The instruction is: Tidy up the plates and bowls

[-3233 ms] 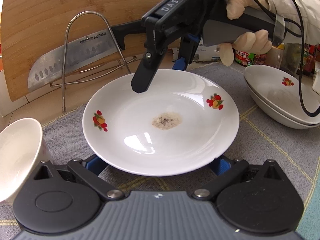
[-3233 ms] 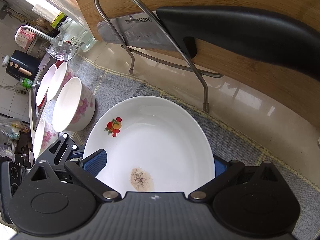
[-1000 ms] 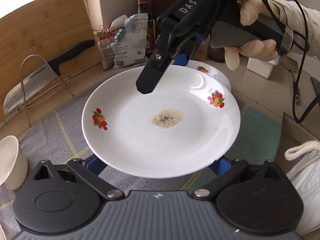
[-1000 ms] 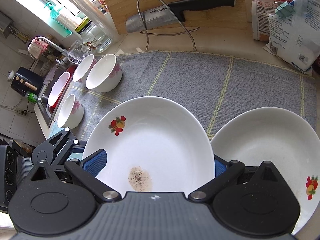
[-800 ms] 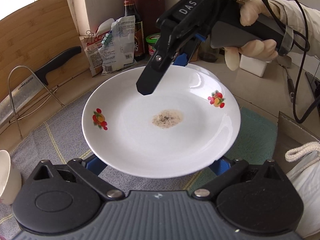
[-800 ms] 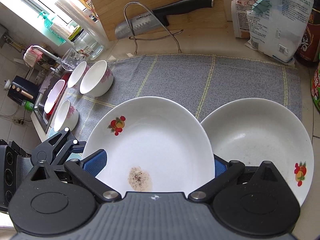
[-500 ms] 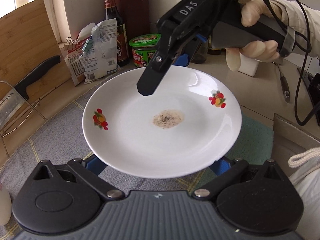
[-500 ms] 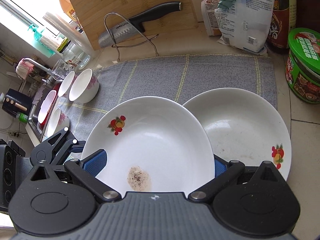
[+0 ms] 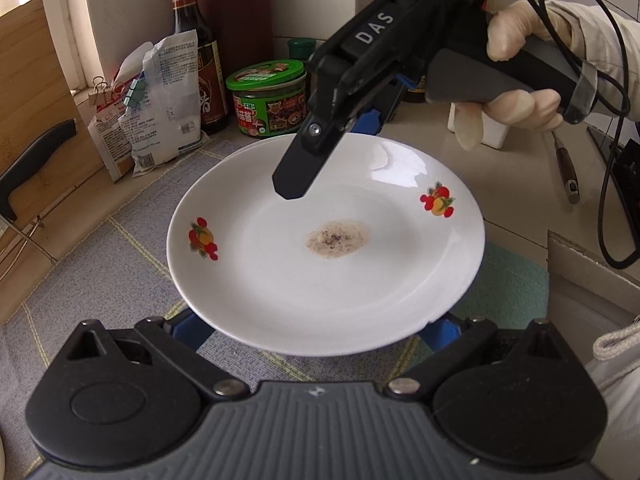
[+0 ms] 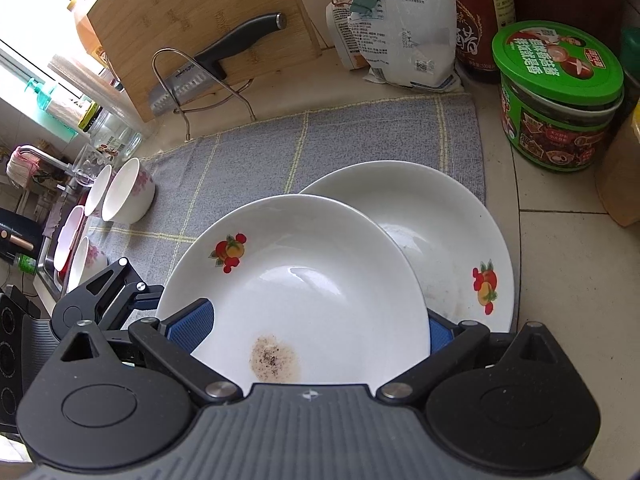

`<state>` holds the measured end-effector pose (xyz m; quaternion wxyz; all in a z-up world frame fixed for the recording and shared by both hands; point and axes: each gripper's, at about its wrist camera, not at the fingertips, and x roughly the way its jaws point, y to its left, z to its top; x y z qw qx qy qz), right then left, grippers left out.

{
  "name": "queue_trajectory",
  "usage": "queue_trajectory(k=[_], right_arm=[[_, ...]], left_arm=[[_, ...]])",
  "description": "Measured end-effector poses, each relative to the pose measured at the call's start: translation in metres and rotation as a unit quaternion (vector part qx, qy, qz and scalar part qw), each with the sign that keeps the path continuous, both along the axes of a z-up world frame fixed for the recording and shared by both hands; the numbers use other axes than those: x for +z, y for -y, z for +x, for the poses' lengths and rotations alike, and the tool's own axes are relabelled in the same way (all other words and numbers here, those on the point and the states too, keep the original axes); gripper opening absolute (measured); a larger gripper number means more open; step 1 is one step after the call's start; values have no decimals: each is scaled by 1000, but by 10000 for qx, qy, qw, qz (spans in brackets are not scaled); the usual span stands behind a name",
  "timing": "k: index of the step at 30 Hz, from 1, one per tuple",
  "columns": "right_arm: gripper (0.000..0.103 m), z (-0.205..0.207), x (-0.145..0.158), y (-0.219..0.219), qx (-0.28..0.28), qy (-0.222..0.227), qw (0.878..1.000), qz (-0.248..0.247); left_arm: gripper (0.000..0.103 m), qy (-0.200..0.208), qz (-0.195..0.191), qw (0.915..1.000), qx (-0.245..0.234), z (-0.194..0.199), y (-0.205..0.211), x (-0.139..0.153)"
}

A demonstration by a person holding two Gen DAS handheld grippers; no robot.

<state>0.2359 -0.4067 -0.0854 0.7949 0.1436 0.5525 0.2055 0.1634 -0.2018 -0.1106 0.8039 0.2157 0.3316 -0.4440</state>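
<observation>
Right wrist view, setting: a grey towel covers the counter, with a cutting board and knife far left and a green-lidded jar far right.
Stacked plate: a white plate with a fruit motif lies at the towel's right end, near the jar.
Carried plate: the soiled plate is held level above the towel, overlapping the left part of the stacked plate; a brown speckled stain sits near its middle.
Bowls: several flowered bowls stand well apart at the left edge of the towel.
Left gripper: its blue pads clamp the near rim of the soiled plate.
Right gripper: it pinches the opposite rim, its black finger lying over the plate's inner slope in the left wrist view.
Handling: glazed ceramic, so likely stiff, fairly heavy, slick and liable to chip; the rim looks the only sound hold, taken on two opposite sides.
Placement: it seems best lowered flat and centred onto the stacked plate, gently, to avoid a knock.
</observation>
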Motion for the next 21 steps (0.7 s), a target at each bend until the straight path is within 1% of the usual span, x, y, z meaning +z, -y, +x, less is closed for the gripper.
queue_trajectory(k=[21], right_arm=[[103,5,-11,13,-92,-72,9999,14]], left_arm=[[102,-26,86,9999,-54,12,12,-6]])
